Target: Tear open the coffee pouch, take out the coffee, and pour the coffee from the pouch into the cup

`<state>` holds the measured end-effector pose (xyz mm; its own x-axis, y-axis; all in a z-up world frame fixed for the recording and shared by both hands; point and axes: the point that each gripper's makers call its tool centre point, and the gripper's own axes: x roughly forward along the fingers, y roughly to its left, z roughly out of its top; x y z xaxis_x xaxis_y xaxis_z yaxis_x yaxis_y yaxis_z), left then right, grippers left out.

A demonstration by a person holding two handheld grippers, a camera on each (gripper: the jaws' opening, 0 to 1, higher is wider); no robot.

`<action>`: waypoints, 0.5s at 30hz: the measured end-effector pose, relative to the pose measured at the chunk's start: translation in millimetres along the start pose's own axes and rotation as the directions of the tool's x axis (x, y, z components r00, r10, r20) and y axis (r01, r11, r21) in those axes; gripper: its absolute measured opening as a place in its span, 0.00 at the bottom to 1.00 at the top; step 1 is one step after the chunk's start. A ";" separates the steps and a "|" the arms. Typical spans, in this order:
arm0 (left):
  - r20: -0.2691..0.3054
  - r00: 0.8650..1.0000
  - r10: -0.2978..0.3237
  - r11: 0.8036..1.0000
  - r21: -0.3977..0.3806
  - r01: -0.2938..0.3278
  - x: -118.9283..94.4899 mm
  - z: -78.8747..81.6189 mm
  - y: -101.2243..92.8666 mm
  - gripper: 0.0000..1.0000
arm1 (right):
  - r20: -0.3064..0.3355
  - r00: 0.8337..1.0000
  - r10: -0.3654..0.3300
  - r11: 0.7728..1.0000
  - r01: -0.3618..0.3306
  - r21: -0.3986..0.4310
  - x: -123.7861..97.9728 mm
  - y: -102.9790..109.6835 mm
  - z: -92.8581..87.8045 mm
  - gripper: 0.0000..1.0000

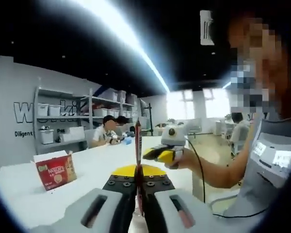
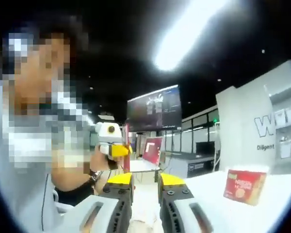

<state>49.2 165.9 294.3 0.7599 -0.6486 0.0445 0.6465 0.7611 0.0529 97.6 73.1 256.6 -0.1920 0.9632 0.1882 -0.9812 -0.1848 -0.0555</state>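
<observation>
My left gripper (image 1: 138,171) is shut on a thin red coffee pouch (image 1: 138,141), which stands upright, edge-on, between its yellow-tipped jaws. Just beyond and to the right of the pouch top, my right gripper (image 1: 159,154) is held up in a hand. In the right gripper view, my right gripper (image 2: 145,180) is open with nothing between its jaws. Ahead of it on the left, the left gripper (image 2: 119,150) holds the red pouch (image 2: 127,138) above the white table (image 2: 203,194). Something pale shows low between the right jaws, too blurred to name.
An open red box (image 1: 56,172) stands on the white table (image 1: 97,165) to the left, and the red box (image 2: 242,185) appears at the right. The person in a grey shirt (image 1: 266,160) stands close on the right. Shelves (image 1: 63,116) and seated people (image 1: 109,131) lie behind.
</observation>
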 end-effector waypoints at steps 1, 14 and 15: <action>0.003 1.000 0.015 1.000 0.001 -0.015 -3.8 1.4 1.2 0.04 | 0.005 1.000 -0.005 1.000 0.005 0.012 -2.1 -0.1 -3.6 0.21; -0.001 0.912 0.411 0.911 0.012 -0.411 -132.9 -4.2 36.0 0.04 | 0.063 0.996 -0.061 0.996 0.056 0.075 -28.2 7.7 -18.6 0.20; 0.001 0.899 0.437 0.899 0.010 -0.437 -141.9 -3.9 38.8 0.04 | 0.064 0.996 -0.064 0.995 0.059 0.076 -28.8 8.4 -19.1 0.20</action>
<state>-33.3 287.5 286.2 0.9660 -0.2503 0.0642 0.2482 0.9679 0.0384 95.2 47.5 231.9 -0.1294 0.9587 0.2534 -0.9894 -0.1417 0.0305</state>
